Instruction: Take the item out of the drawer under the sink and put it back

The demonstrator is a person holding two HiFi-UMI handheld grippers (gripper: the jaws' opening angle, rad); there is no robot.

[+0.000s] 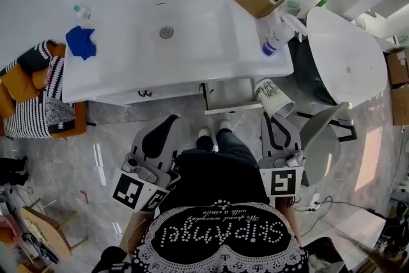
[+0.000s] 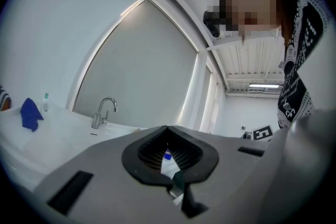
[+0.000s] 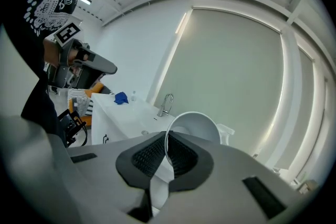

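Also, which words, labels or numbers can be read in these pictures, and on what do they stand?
"SkipAngel": on the shirt, upside down in the head view.
Script line above it: too small to read.
Print on the cup: blurred.
Label on the bottle: too small to read.

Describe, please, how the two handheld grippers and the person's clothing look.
Both the left gripper and the right gripper have pale grey bodies with black, ribbed jaw pads. Each carries a white cube printed with black square markers. The person wears a black top with white lettering and dotted white trim, dark trousers and white shoes.
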